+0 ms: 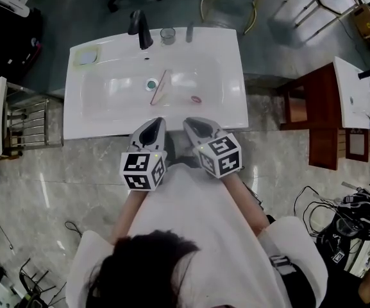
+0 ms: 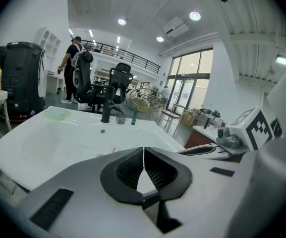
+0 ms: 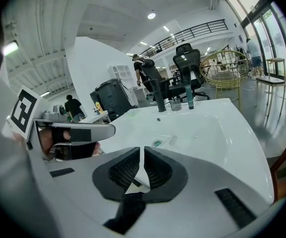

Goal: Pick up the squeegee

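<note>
The squeegee (image 1: 159,86) lies lengthwise in the sink (image 1: 234,111), straight ahead of the left gripper (image 1: 151,131), the right gripper (image 1: 196,128) slightly farther aside. Both grippers' fingers are closed on nothing.

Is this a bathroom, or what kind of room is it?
Probably a big workshop or lab, not a bathroom: the white sink stands in an open hall, with an office chair behind it and cables on the floor.

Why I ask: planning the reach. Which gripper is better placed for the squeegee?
Probably left: the left gripper is nearly in line with the squeegee; the right gripper stands farther aside. Both are shut.
</note>
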`<state>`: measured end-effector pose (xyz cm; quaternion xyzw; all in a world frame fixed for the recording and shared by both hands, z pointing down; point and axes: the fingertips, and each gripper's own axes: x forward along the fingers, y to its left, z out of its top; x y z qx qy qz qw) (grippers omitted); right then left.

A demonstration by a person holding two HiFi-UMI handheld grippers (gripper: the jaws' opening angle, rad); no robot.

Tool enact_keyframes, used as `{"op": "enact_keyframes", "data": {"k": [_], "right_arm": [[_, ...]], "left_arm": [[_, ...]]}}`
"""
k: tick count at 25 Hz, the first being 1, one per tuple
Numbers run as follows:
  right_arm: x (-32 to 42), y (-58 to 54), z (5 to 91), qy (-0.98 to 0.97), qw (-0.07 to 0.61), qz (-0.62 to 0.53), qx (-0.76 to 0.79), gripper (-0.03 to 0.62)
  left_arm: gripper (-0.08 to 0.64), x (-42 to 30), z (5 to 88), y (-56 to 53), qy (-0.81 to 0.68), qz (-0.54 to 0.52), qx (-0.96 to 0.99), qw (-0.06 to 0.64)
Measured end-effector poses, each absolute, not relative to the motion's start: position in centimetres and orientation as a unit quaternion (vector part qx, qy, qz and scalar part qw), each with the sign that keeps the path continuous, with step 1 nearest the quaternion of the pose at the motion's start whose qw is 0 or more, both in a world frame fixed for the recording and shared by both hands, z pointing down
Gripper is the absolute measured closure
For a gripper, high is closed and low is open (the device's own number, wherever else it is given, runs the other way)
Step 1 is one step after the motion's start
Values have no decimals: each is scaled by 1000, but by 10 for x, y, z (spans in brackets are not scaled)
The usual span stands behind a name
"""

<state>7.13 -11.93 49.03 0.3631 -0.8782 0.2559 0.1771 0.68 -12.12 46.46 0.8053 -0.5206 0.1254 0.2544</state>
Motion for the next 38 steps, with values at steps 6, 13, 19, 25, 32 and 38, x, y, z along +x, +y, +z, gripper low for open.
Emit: {"op": "enact_keyframes", "data": {"k": [6, 13, 19, 25, 32, 38], "right_arm": [[70, -134, 488, -874, 182, 252, 374, 562], [68, -159, 491, -870, 177, 252, 384, 561], [63, -185, 493, -867, 176, 255, 391, 561], [58, -201, 505, -865, 180, 264, 386, 561], [54, -214, 514, -859, 198, 269, 389, 561], [53, -226, 517, -860, 180, 287, 382, 559]], "left_arm": [[532, 6, 463, -140, -509, 128, 813, 251], [532, 0, 471, -166, -500, 127, 816, 261], [532, -8, 473, -190, -495, 140, 818, 258], [532, -22, 483, -202, -501, 143, 810, 269], [532, -31, 490, -215, -494, 146, 807, 288], [532, -28, 496, -228, -480, 153, 813, 293]]}}
